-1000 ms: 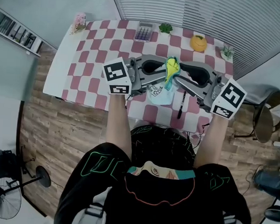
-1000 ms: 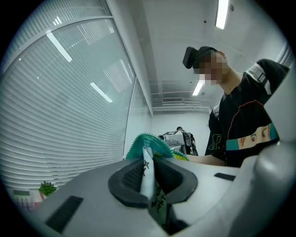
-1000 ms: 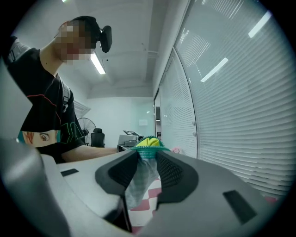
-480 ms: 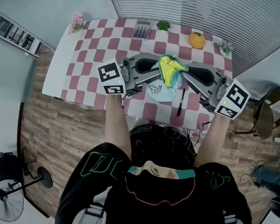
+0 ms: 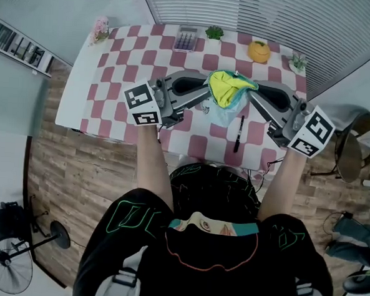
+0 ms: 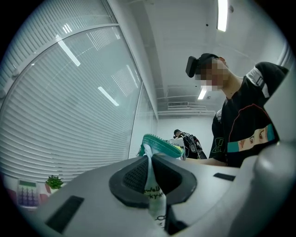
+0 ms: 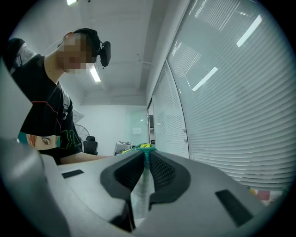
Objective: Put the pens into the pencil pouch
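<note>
Grey and ribbed on their inner faces, the jaws of the left hand-held gripper (image 6: 149, 173) are clenched on a thin fold of printed fabric, the left lip of the pencil pouch (image 5: 228, 90); they have just tightened a little further on it. The right hand-held gripper (image 7: 145, 172) has its jaws pinched on the opposite lip. They have only just been closing, and pale cloth with a teal edge is pressed between them.

From the head view, the two grippers point inward toward each other, with the pouch stretched between their tips. Its mouth is pulled wide, showing a yellow lining ringed by a teal zip edge. The pale blue body sags below the mouth toward the near side of the table (image 5: 114, 77), and whether it touches the checked cloth I cannot tell.

One black pen (image 5: 238, 134) lies on the red and white checks just to the near right of the pouch, apart from both grippers. No other pen shows on the table, and the lining looks bare as far as the view reaches, though the bottom of the pouch is hidden.

I judge the opening step about complete: the pouch is gripped on both sides and spread. Loading is still to come, since at least this pen remains outside and both grippers are occupied. One would probably have to let go to fetch it.

Along the far edge stand a calculator (image 5: 186, 39), a small potted plant (image 5: 214, 33) and an orange ornament (image 5: 259, 52), well clear of the work.
</note>
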`<state>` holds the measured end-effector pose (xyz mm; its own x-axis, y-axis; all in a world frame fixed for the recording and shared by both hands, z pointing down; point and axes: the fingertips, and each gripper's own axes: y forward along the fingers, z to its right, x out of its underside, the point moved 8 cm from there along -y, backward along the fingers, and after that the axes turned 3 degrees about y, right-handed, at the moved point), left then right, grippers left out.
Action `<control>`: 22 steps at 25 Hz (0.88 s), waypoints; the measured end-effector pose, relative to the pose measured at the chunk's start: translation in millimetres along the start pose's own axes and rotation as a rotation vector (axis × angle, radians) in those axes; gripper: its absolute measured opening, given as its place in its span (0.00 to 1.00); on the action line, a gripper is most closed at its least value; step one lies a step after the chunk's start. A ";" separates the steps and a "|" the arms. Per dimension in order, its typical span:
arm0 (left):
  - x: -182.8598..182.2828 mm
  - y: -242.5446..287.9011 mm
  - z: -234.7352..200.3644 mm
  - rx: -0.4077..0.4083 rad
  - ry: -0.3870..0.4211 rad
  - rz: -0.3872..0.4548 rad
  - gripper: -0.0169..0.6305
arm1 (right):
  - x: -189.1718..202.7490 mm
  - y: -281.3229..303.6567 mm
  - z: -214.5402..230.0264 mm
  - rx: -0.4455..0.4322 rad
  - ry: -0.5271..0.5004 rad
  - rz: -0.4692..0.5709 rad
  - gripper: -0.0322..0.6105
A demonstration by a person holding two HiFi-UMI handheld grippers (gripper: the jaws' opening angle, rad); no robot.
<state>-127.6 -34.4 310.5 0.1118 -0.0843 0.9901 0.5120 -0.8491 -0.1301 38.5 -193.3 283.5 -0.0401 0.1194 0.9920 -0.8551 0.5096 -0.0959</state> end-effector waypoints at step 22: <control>3.7 -2.1 2.9 -0.028 -0.020 -0.056 0.26 | 1.2 -1.6 -2.5 0.009 -0.005 -0.008 0.12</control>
<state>-125.8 -31.4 314.4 0.1004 -0.0261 0.9946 0.4938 -0.8665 -0.0726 41.2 -191.8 284.7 -0.0357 0.1107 0.9932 -0.8600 0.5029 -0.0870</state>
